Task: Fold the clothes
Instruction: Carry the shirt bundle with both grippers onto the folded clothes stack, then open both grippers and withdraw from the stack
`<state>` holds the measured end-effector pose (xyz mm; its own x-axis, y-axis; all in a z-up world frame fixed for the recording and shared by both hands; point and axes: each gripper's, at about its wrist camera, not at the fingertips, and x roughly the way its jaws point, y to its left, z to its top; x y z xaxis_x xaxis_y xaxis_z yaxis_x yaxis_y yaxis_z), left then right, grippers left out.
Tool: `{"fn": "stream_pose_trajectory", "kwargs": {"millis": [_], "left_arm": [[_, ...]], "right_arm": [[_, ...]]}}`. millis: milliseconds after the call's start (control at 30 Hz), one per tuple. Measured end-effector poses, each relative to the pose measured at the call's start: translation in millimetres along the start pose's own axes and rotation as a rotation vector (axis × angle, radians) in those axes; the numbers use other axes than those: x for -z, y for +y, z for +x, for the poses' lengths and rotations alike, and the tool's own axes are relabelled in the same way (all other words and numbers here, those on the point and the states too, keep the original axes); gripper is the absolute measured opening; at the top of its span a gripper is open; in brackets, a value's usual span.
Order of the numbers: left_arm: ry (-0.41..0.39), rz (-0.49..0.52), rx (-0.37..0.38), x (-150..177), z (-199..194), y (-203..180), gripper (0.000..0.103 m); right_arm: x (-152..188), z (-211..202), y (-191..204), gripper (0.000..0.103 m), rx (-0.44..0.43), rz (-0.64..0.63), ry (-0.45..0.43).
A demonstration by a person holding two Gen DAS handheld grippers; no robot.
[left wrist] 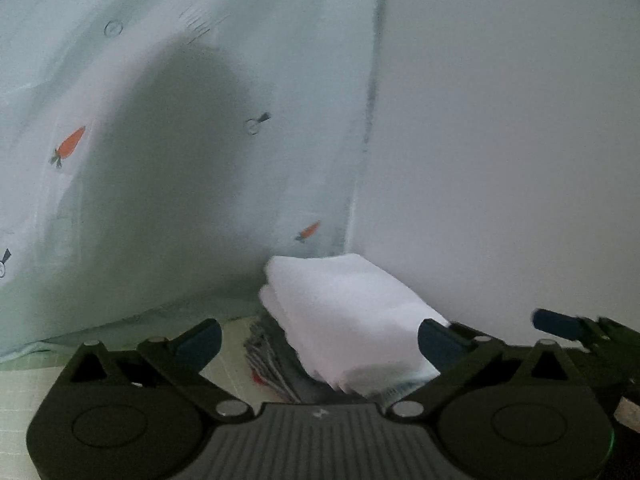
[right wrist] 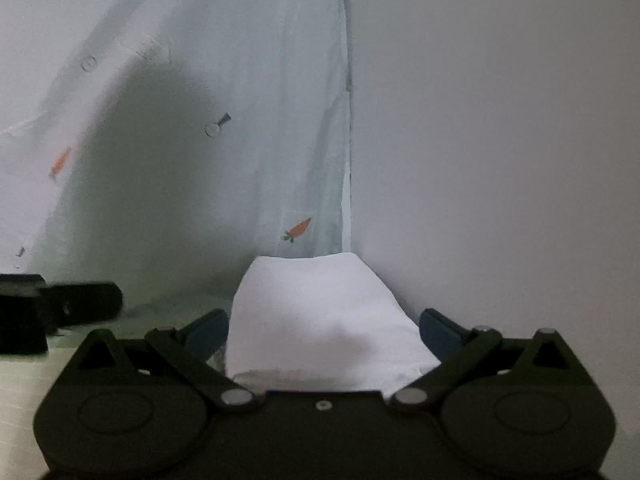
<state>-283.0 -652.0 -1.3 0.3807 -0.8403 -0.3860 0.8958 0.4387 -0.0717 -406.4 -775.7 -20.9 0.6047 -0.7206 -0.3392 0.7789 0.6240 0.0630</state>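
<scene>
A folded white cloth lies on top of a small stack, over a grey striped garment. My left gripper stands open just in front of the stack, its blue pads wide apart and not pressing on the cloth. In the right wrist view the same white cloth lies between the spread jaws of my right gripper, which is open too. One of the right gripper's fingers shows at the right of the left wrist view. The left gripper appears as a dark blur at the left of the right wrist view.
The stack sits in a corner on a pale green gridded mat. Behind it hangs a light sheet printed with carrots, with a plain white wall to its right. Shadow falls across the sheet.
</scene>
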Motion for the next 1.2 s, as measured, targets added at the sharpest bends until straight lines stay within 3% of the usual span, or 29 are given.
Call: {"fn": "stream_pose_trajectory", "kwargs": {"millis": [200, 567, 800, 1200], "left_arm": [[0.004, 0.054, -0.014, 19, -46, -15, 0.103], [0.074, 0.009, -0.003, 57, -94, -26, 0.103], [0.094, -0.013, -0.025, 66, -104, -24, 0.103], [0.099, 0.014, -0.020, 68, -107, -29, 0.103]], "right_arm": [[18, -58, 2, 0.103, 0.042, 0.036, 0.079], [60, -128, -12, 0.103, 0.056, 0.048, 0.187], [74, -135, -18, 0.103, 0.062, 0.047, 0.228], [75, -138, -20, 0.103, 0.071, 0.047, 0.218]]}}
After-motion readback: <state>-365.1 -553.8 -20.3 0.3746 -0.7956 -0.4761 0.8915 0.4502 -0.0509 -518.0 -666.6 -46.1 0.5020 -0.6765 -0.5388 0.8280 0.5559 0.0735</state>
